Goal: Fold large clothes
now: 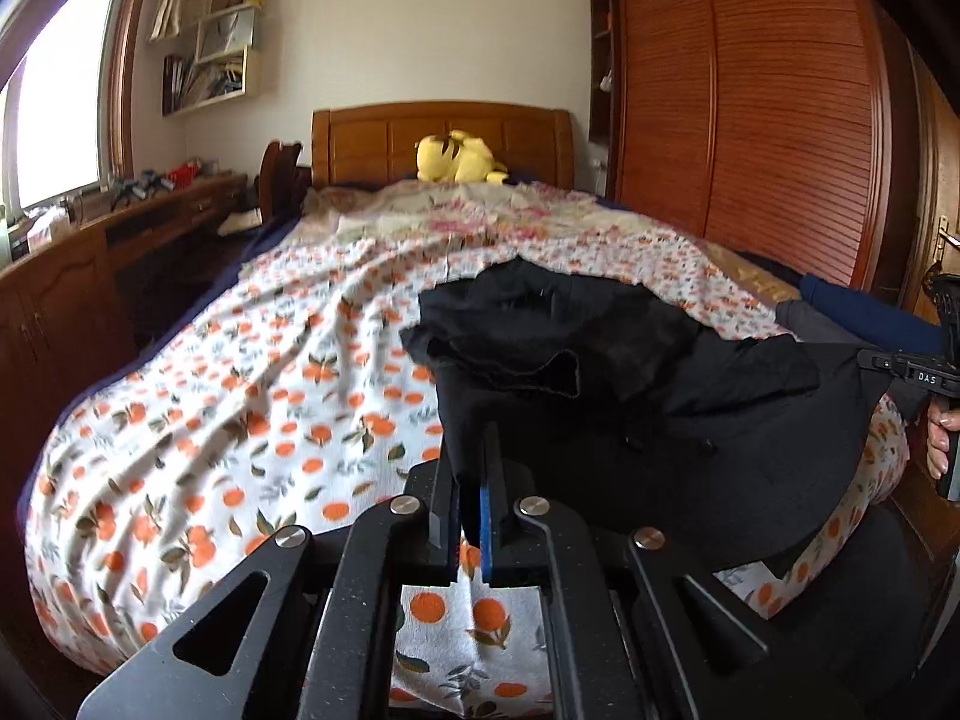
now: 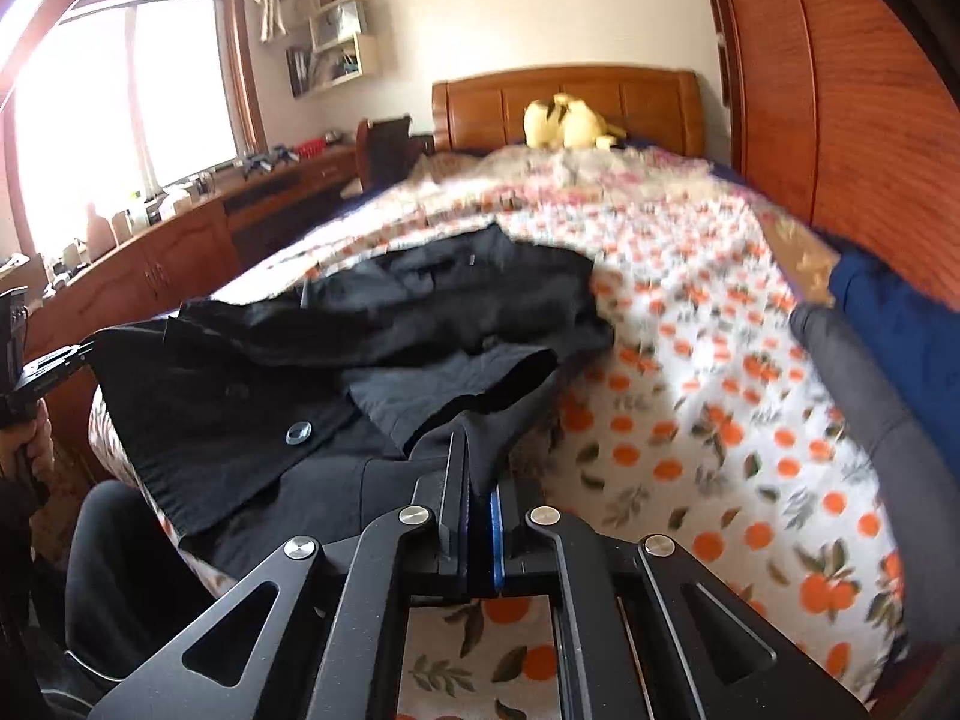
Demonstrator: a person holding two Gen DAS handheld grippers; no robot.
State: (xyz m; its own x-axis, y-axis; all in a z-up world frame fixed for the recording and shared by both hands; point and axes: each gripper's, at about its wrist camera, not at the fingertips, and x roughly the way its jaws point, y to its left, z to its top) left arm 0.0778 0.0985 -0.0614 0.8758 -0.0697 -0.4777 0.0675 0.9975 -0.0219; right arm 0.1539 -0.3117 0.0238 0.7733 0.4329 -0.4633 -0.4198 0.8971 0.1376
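A large black coat (image 1: pixel 630 384) (image 2: pixel 372 336) with a big button (image 2: pixel 298 433) lies crumpled on the bed, its near hem lifted. My left gripper (image 1: pixel 471 450) is shut on the coat's left hem corner, the black cloth pinched between the pads. My right gripper (image 2: pixel 477 456) is shut on the right hem corner, the cloth rising from between its fingers. In the left wrist view the right gripper's handle (image 1: pixel 936 372) shows at the right edge with a hand on it. In the right wrist view the left gripper (image 2: pixel 42 372) shows at the left edge.
The bed has an orange-print sheet (image 1: pixel 210 408) (image 2: pixel 720 432) and a wooden headboard (image 1: pixel 438 141). A yellow plush toy (image 1: pixel 459 159) sits by it. Folded grey and blue clothes (image 2: pixel 888 360) lie at the bed's right edge. A wardrobe (image 1: pixel 750 102) stands right, a desk (image 1: pixel 120 234) left.
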